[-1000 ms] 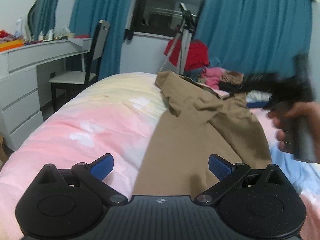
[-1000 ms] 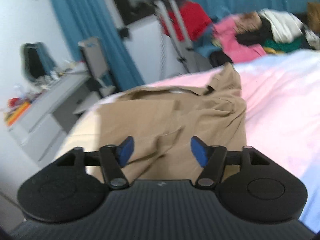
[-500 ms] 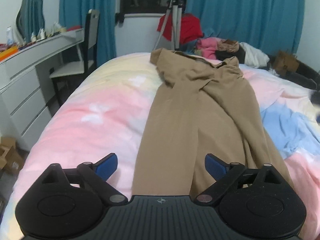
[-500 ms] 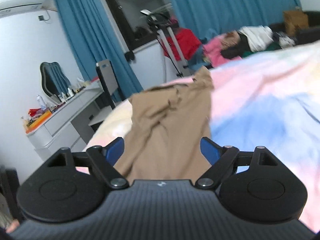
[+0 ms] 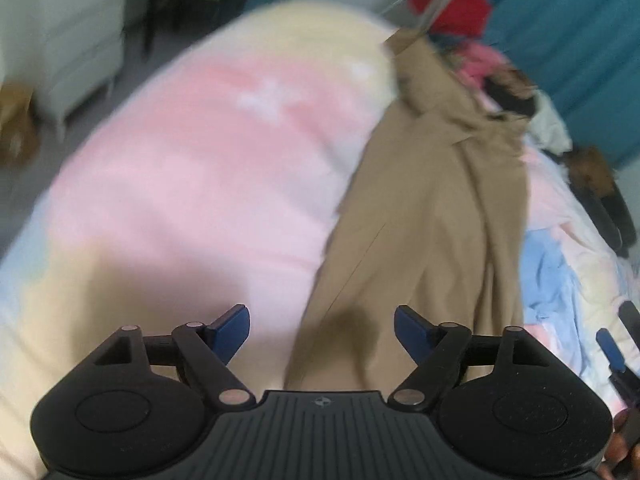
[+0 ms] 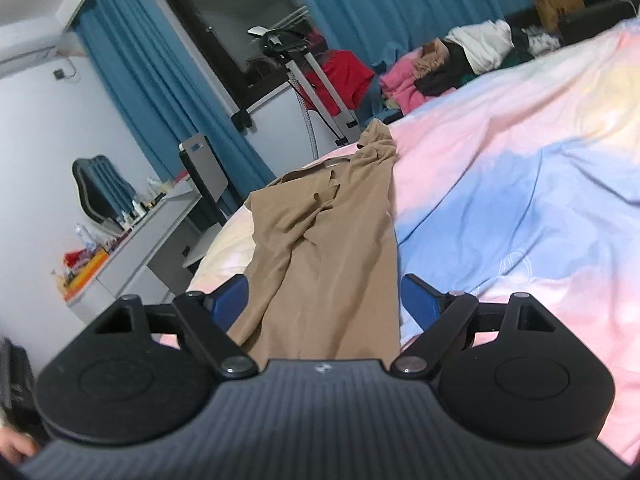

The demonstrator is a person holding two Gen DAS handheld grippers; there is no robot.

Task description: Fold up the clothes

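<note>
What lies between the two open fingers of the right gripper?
In the right wrist view, the near end of the tan garment lies between the fingers of the right gripper, on the bedspread.

A tan garment (image 5: 424,216) (image 6: 332,256) is spread lengthwise on the pastel pink, blue and yellow bedspread (image 5: 208,168) (image 6: 520,184). Its near part is laid fairly flat, while the far end is bunched and creased.
</note>
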